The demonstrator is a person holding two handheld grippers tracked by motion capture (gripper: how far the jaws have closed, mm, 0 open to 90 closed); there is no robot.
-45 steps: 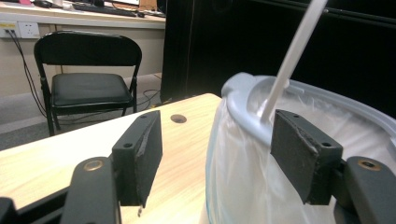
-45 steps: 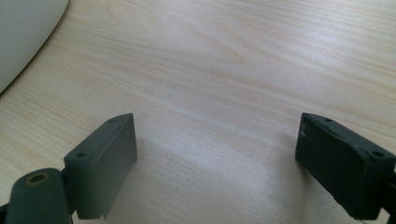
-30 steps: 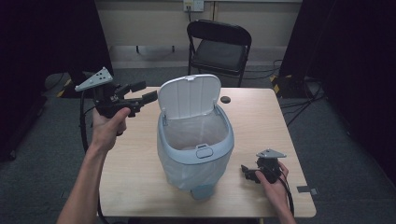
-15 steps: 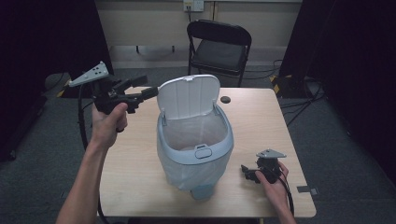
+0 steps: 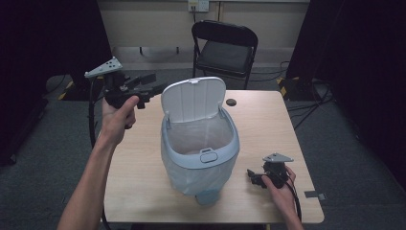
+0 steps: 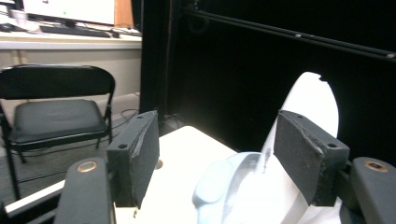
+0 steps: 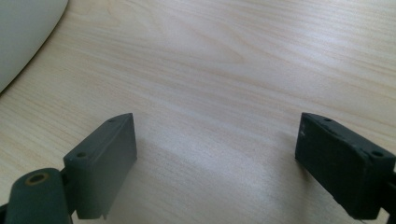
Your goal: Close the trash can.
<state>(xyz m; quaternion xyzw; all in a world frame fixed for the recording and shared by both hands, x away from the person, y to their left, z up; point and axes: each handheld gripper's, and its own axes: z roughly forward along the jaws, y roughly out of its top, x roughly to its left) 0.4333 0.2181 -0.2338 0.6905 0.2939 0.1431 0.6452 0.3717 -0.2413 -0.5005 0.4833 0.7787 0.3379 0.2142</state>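
Pale blue plastic makes up the body of the lidded waste bin, an oval tub that narrows toward its base and stands on the light wooden bench, between the two tongs. Its white flip lid is raised and stands nearly upright at the far rim. A small blue latch tab sits on the near rim, and a thin translucent liner bag shows inside the mouth and hangs down over the outside of the tub.

In the high view the left tongs are held up in the air, level, with their tips just beside the edge of the raised lid, not touching it. Their jaws have just been closing a little, yet they are still parted with nothing between them. In the left gripper view the lid rises ahead of the jaws, toward the right one, with the blue rim lower between them.

The right tongs rest low on the bench, pointing toward the bin's base and a little apart from it. In the right gripper view their jaws stand wide apart over bare wood, holding nothing, and the bin's wall curves in ahead of the left jaw.

A black folding chair stands on the floor beyond the bench.
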